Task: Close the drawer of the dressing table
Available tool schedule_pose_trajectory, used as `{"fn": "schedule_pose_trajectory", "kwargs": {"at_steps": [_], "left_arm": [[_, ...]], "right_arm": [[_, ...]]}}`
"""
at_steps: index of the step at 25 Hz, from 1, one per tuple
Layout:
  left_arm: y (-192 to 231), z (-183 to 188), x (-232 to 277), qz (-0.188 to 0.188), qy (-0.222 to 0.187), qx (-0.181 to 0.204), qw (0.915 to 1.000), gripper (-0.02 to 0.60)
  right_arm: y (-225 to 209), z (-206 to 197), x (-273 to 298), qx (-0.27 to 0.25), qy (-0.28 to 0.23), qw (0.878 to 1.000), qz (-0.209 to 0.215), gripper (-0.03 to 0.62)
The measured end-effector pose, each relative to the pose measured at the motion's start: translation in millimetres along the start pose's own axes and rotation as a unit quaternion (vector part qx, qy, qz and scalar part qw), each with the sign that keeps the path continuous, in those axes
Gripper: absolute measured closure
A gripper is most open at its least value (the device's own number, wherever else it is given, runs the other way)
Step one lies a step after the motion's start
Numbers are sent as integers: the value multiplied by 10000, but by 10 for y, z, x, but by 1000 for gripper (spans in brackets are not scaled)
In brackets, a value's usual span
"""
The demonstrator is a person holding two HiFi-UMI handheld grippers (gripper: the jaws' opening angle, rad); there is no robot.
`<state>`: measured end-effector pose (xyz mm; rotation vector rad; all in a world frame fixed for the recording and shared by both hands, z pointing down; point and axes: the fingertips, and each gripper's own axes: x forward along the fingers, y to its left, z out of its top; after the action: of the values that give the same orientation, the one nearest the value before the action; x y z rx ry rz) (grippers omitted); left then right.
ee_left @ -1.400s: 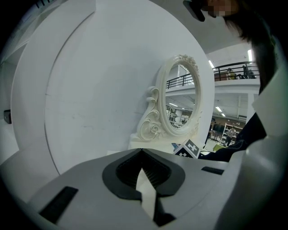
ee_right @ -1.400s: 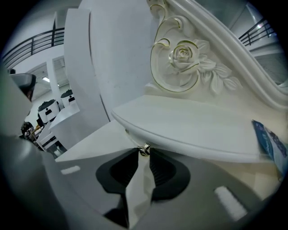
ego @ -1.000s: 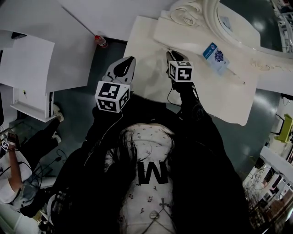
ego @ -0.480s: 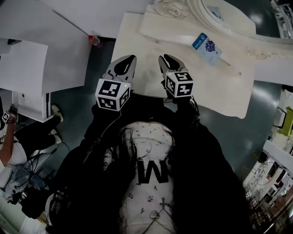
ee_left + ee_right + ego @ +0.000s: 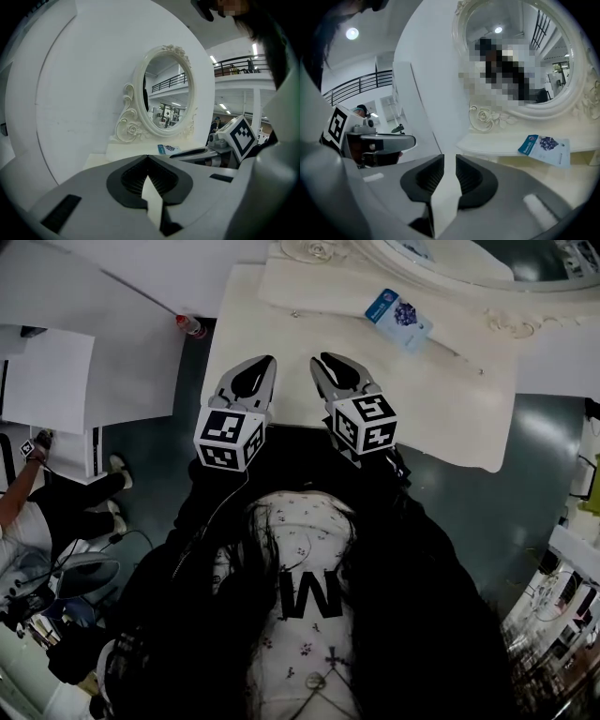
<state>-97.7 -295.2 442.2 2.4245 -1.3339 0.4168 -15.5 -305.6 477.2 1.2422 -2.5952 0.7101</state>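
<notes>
The cream-white dressing table (image 5: 450, 409) lies ahead of the person, and both grippers hover over its near edge. The drawer itself cannot be made out. The left gripper (image 5: 266, 363) has its tips meeting with nothing held. The right gripper (image 5: 320, 361) stands just beside it, with a narrow empty slit between its jaws. A blue-and-white packet (image 5: 398, 320) lies farther back, below the ornate oval mirror (image 5: 166, 93).

Person's shirt (image 5: 305, 559) bears a large "M"
</notes>
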Motion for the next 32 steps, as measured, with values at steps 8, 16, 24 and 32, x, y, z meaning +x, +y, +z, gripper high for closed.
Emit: {"fn": "schedule_pose_trajectory", "kwargs": {"at_steps": [8,16,24,32], "left_arm": [[-519,-160,-126,288,-78,-168,9994,581],[-913,-436,-328,604,16,-305,9977,581],[-932,-470,-503,886,52,-305,9956,581],[-924,-599,-714,913,184,-269,9953,581]], "right_arm": [[58,-207,-485,-41,97,9990,437,511],[84,-466,-753,-47,310,9964,792,540],[271,-532,-756,-29,366,9931,1115,542],[359,-606,-712,107,333,9939,1046,542]]}}
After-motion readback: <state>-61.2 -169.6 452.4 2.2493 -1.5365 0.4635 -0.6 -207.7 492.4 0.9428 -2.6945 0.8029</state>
